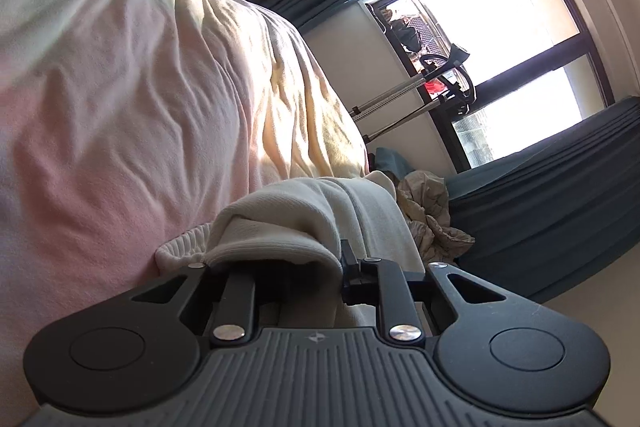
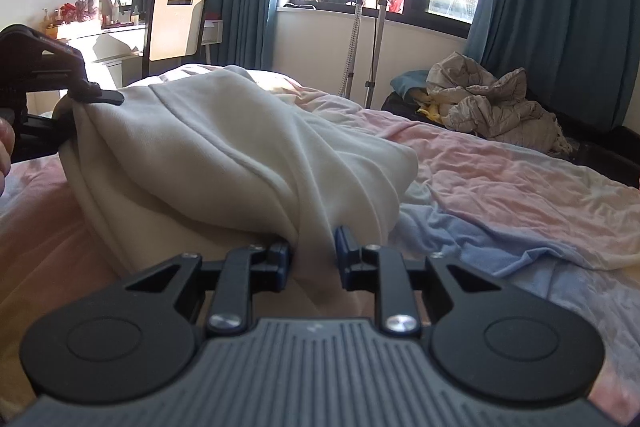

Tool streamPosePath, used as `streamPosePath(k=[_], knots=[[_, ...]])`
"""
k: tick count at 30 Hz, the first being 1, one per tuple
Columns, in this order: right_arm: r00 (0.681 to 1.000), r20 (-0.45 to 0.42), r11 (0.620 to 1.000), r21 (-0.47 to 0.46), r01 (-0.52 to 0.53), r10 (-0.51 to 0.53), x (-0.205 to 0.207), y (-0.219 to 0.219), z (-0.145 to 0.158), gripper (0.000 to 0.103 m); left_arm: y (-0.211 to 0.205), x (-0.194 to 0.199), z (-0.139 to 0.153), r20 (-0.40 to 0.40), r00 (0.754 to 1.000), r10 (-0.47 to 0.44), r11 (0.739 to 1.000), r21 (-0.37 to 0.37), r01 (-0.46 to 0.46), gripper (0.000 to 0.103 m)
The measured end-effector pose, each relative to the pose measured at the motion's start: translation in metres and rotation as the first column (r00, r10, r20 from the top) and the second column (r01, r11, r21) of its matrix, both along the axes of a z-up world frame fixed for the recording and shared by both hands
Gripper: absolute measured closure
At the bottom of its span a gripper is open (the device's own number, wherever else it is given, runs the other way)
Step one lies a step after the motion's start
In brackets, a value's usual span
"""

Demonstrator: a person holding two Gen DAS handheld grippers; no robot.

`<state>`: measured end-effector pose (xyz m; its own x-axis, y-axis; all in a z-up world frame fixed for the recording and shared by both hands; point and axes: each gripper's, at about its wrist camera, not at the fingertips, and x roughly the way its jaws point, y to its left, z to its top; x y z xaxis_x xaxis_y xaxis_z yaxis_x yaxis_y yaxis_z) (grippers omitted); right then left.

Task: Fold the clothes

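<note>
A cream sweatshirt (image 2: 224,147) lies bunched on the bed, lifted at two ends. My right gripper (image 2: 314,247) is shut on a fold of the cream sweatshirt at its near edge. My left gripper (image 2: 100,95) shows at the far left of the right wrist view, shut on the garment's other end. In the tilted left wrist view, my left gripper (image 1: 320,259) holds the cream sweatshirt (image 1: 304,211), whose ribbed cuff (image 1: 180,247) hangs to the left; the cloth drapes over and hides the fingertips.
A pink and blue bedsheet (image 2: 500,179) covers the bed. A crumpled beige quilt (image 2: 492,103) lies on the floor by teal curtains (image 2: 560,7). A garment steamer stand (image 2: 372,27) stands under the window. A chair (image 2: 176,27) and dressing table stand at the back left.
</note>
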<state>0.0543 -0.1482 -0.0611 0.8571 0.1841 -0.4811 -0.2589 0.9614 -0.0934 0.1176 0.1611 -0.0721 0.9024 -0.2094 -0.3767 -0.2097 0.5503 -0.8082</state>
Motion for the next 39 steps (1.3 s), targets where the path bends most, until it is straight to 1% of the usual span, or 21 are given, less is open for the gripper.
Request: streamPosePath(k=[2,4,6,7,8,9,10,12,18,19,20,21,22,23,26,29,32,36,39], knots=[[1.0,-0.02,1.0,0.015,-0.005,0.005,0.003,0.0,-0.004,0.078,0.0,0.002,-0.005,-0.011,1.0,0.001,1.0,0.031,-0.001,0.079],[1.0,-0.022,1.0,0.017,0.001,-0.001,0.005,0.0,-0.006,0.078,0.003,-0.002,-0.004,0.005,1.0,-0.012,1.0,0.001,0.012,0.078],[1.0,-0.02,0.999,0.03,0.01,-0.01,0.004,-0.002,-0.006,0.078,0.005,-0.014,-0.002,0.024,1.0,-0.008,0.999,-0.031,0.009,0.074],[1.0,-0.019,0.999,0.044,0.012,-0.012,0.004,-0.004,-0.006,0.078,0.006,-0.021,-0.001,0.025,1.0,-0.005,0.999,-0.048,0.007,0.072],[1.0,-0.02,0.998,0.056,0.014,-0.013,0.004,-0.005,-0.005,0.078,0.006,-0.028,-0.001,0.024,1.0,-0.002,0.998,-0.065,0.004,0.067],[1.0,-0.022,0.998,0.066,0.016,-0.015,0.004,-0.007,-0.005,0.077,0.006,-0.035,-0.001,0.023,1.0,0.001,0.997,-0.083,0.001,0.064],[1.0,-0.026,0.997,0.078,0.019,-0.017,0.004,-0.008,-0.004,0.075,0.006,-0.042,0.0,0.013,1.0,-0.005,0.996,-0.087,0.006,0.059],[0.999,-0.035,0.995,0.096,0.027,-0.023,0.002,-0.011,-0.001,0.074,0.003,-0.054,0.002,-0.011,1.0,-0.019,0.996,-0.089,0.018,0.056],[0.997,-0.069,0.985,0.169,0.048,-0.036,-0.003,-0.022,0.004,0.071,-0.011,-0.065,0.001,-0.061,0.996,-0.057,0.998,-0.036,0.055,0.051],[0.997,-0.073,0.983,0.178,0.05,-0.037,-0.003,-0.024,0.005,0.071,-0.014,-0.067,0.001,-0.072,0.996,-0.055,0.998,-0.028,0.054,0.048],[0.996,-0.077,0.981,0.187,0.051,-0.037,-0.003,-0.025,0.005,0.071,-0.017,-0.069,0.0,-0.085,0.995,-0.051,0.999,-0.02,0.05,0.038],[0.996,-0.081,0.979,0.196,0.052,-0.037,-0.003,-0.025,0.005,0.071,-0.019,-0.071,0.0,-0.096,0.994,-0.048,0.999,-0.004,0.047,0.034],[0.996,-0.084,0.978,0.201,0.053,-0.037,-0.003,-0.026,0.005,0.07,-0.022,-0.073,-0.001,-0.106,0.993,-0.044,0.999,0.014,0.046,0.033],[0.996,-0.084,0.978,0.203,0.053,-0.036,-0.002,-0.026,0.005,0.07,-0.023,-0.074,0.0,-0.11,0.993,-0.039,0.998,0.036,0.043,0.033],[0.996,-0.086,0.976,0.212,0.055,-0.037,-0.001,-0.027,0.004,0.07,-0.026,-0.066,-0.004,-0.139,0.99,-0.029,0.997,0.065,0.038,0.033],[0.995,-0.09,0.973,0.222,0.057,-0.037,-0.001,-0.028,0.004,0.07,-0.027,-0.05,-0.015,-0.191,0.981,-0.038,0.998,0.051,0.048,0.033],[0.995,-0.095,0.969,0.238,0.061,-0.039,-0.001,-0.03,0.004,0.07,-0.027,-0.039,-0.021,-0.201,0.979,-0.027,0.998,0.047,0.038,0.033],[0.994,-0.102,0.963,0.26,0.069,-0.043,0.001,-0.032,0.004,0.07,-0.03,-0.033,-0.021,-0.203,0.979,-0.024,0.997,0.067,0.038,0.033],[0.993,-0.112,0.957,0.281,0.079,-0.049,0.003,-0.034,0.004,0.069,-0.031,-0.029,-0.021,-0.206,0.978,-0.03,0.997,0.067,0.045,0.033]])
